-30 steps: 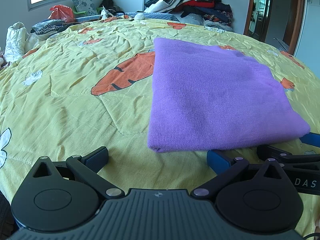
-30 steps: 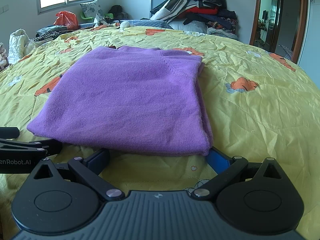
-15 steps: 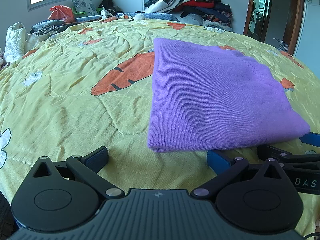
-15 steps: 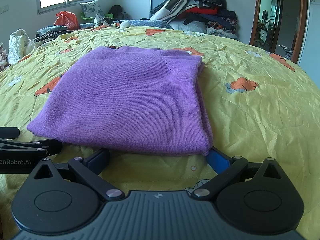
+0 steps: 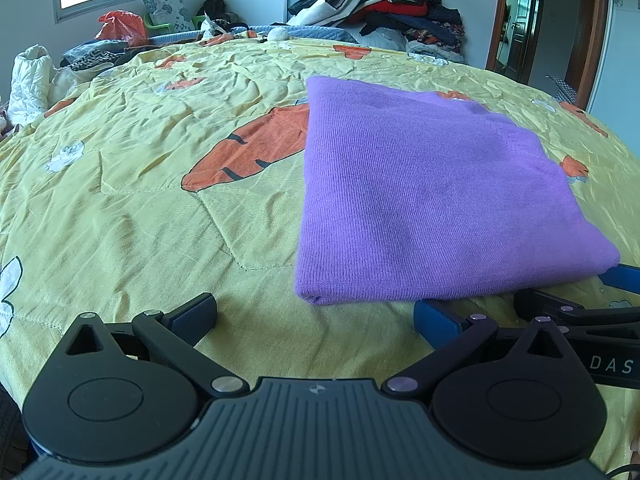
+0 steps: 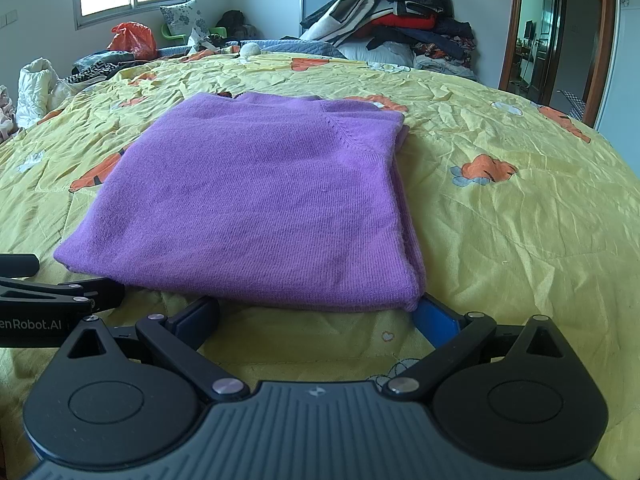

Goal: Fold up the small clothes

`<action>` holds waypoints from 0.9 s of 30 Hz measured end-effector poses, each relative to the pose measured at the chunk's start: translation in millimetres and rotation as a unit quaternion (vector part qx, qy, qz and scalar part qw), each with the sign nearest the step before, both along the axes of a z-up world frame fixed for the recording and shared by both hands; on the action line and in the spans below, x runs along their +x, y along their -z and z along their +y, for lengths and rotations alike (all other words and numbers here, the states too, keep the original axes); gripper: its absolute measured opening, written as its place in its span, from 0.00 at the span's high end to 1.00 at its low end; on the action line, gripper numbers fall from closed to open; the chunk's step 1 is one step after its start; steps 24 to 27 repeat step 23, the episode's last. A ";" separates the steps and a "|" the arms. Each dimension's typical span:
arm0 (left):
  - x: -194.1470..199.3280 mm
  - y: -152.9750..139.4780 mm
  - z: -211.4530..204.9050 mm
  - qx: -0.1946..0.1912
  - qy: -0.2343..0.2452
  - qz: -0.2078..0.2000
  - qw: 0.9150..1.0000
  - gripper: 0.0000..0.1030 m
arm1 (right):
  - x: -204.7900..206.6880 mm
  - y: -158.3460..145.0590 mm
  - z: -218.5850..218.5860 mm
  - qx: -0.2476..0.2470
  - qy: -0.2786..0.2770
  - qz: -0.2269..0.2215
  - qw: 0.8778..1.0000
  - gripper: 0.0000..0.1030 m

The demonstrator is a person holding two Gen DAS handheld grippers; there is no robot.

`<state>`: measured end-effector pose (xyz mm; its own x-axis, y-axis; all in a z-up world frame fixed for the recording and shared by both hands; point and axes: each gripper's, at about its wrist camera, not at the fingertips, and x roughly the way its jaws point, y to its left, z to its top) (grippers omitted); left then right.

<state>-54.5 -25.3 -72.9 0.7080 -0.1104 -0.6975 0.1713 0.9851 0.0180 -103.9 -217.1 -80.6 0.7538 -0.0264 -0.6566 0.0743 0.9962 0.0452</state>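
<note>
A purple knit sweater point(image 5: 424, 200) point(image 6: 264, 208) lies folded into a flat rectangle on the yellow carrot-print bedspread point(image 5: 140, 200) point(image 6: 520, 220). My left gripper point(image 5: 316, 314) is open just short of the sweater's near left corner, holding nothing. My right gripper point(image 6: 318, 312) is open too, its fingers spread at the sweater's near edge with the right finger by the near right corner. The right gripper's body point(image 5: 580, 316) shows at the right of the left wrist view. In the right wrist view the left gripper's body point(image 6: 48, 304) shows at the left.
A heap of clothes point(image 5: 384, 12) point(image 6: 400, 20) is stacked at the bed's far end. Bags and a white bundle point(image 5: 30, 76) sit along the far left. A doorway point(image 6: 536, 40) opens at the right. Bare bedspread lies left of the sweater.
</note>
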 end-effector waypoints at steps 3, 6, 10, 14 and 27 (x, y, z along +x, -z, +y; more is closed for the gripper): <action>-0.2 0.0 0.0 0.000 0.000 0.000 1.000 0.00 | 0.4 0.0 -0.2 0.000 0.000 0.000 1.000 0.00; -0.3 0.0 0.0 0.000 0.000 0.000 1.000 0.00 | 0.0 0.0 0.0 0.000 0.000 0.000 1.000 0.00; -0.5 0.0 0.1 0.000 0.000 0.000 1.000 0.00 | 0.1 0.0 0.0 0.000 0.000 0.000 1.000 0.00; -0.9 0.0 0.2 0.000 -0.001 0.000 1.000 0.00 | 0.1 0.0 0.0 0.000 0.000 0.000 1.000 0.00; -1.2 -0.7 0.6 -0.002 0.005 -0.004 1.000 0.00 | 0.2 0.1 0.1 0.000 0.000 0.000 1.000 0.00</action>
